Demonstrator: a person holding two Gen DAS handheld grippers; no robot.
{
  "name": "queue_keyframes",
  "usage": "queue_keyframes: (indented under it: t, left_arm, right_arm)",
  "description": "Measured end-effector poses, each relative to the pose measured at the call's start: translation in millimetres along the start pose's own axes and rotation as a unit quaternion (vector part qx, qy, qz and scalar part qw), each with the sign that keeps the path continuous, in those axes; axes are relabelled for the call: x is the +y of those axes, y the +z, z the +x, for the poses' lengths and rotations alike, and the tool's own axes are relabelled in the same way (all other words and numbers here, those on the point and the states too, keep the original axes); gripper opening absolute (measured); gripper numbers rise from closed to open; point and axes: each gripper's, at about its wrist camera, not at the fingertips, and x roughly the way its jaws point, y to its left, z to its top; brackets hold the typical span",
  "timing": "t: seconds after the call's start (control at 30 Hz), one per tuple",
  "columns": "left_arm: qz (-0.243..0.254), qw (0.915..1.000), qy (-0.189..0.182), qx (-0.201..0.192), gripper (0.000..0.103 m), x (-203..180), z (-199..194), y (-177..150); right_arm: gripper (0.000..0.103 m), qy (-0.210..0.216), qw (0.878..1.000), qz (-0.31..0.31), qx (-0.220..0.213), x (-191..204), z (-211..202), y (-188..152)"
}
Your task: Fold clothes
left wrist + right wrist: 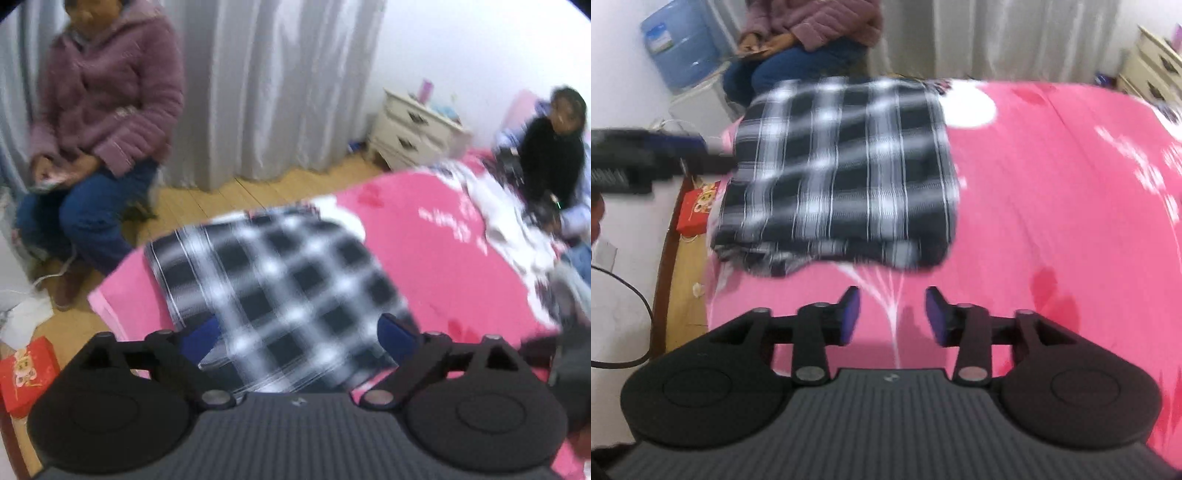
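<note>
While lying folded on the pink bed cover point(1052, 192), filling the upper middle of the right wrist frame: black-and-white plaid garment point(842, 173), roughly squared, with loose layered edges bunching at its near lower-left corner. Hanging just short of that near edge, over bare pink cover: right gripper point(892, 317), jaws standing well apart, blue pads point(849, 314) holding nothing. Entering from the left edge of the same frame, blurred, and reaching to the garment's left side: left gripper point(295, 339). Spreading wide in the left wrist frame, jaws open with a blue pad showing at either side of the plaid cloth, which is running between them toward the bottom middle; not pinching the fabric, though whether the pads are brushing it cannot be told through the blur. Sitting at the upper left of the left wrist frame, before pale curtains point(273, 85): person in a mauve padded jacket point(107, 92). Sitting on the bed at the far right: second person in black point(554, 147). Standing at the upper right by the wall: white nightstand point(413, 129). Lying at the lower left on the wooden floor: red box point(27, 373).
</note>
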Motion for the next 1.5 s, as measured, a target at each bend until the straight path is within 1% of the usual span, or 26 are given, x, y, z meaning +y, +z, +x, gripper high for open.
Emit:
queue_keyframes:
  t: [0.07,0.1,0.17,0.23,0.3,0.43,0.47,0.53,0.63,0.7,0.77,0.83,0.9,1.1,1.27,1.5]
  left_arm:
    - [-0.024,0.9994,0.023,0.000,0.096,-14,-3,3]
    - [-0.036,0.9987,0.034,0.000,0.097,-21,-4,4]
    - [-0.059,0.9967,0.055,0.003,0.098,-28,-10,3]
    - [-0.073,0.9943,0.077,0.008,0.098,-33,-14,3]
    - [-0.091,0.9910,0.097,0.015,0.098,-31,-15,0]
    - [-0.112,0.9869,0.116,0.013,0.098,-22,-16,-4]
    - [-0.122,0.9842,0.127,0.021,0.098,-19,-16,-5]
    - [-0.149,0.9782,0.138,0.044,0.098,-12,-13,-6]
    - [-0.204,0.9641,0.150,0.079,0.098,4,-7,-10]
    - [-0.228,0.9548,0.166,0.093,0.098,11,-5,-16]
    - [-0.230,0.9490,0.188,0.105,0.098,18,-2,-22]
    - [-0.221,0.9449,0.216,0.110,0.098,20,-1,-29]
    - [-0.211,0.9424,0.232,0.116,0.098,21,-1,-35]
    - [-0.212,0.9365,0.245,0.135,0.098,30,-1,-46]
    - [-0.209,0.9345,0.251,0.142,0.098,34,-2,-51]
    - [-0.204,0.9317,0.261,0.149,0.098,36,-1,-57]
  right_arm:
    - [0.060,-0.009,1.000,0.006,-0.001,6,-8,-6]
    - [0.062,-0.014,1.000,0.009,-0.002,9,-12,-10]
    - [0.075,-0.026,0.999,0.017,-0.007,15,-21,-21]
    - [0.080,-0.037,0.999,0.026,-0.010,18,-27,-24]
    - [0.083,-0.046,0.998,0.034,-0.012,20,-34,-27]
    - [0.090,-0.063,0.997,0.029,-0.021,22,-40,-30]
    - [0.091,-0.067,0.997,0.027,-0.023,22,-41,-31]
    - [0.092,-0.074,0.997,0.022,-0.022,24,-42,-31]
    - [0.094,-0.083,0.996,0.010,-0.013,31,-39,-29]
    - [0.094,-0.090,0.996,-0.002,-0.005,38,-37,-27]
    - [0.094,-0.098,0.995,-0.012,0.003,44,-32,-25]
    - [0.094,-0.100,0.995,-0.016,0.006,48,-28,-22]
    - [0.094,-0.101,0.995,-0.014,0.010,50,-24,-20]
    - [0.095,-0.098,0.994,-0.022,0.030,60,-13,-17]
    - [0.095,-0.098,0.994,-0.033,0.029,70,-11,-14]
    - [0.095,-0.098,0.994,-0.028,0.028,75,-9,-10]
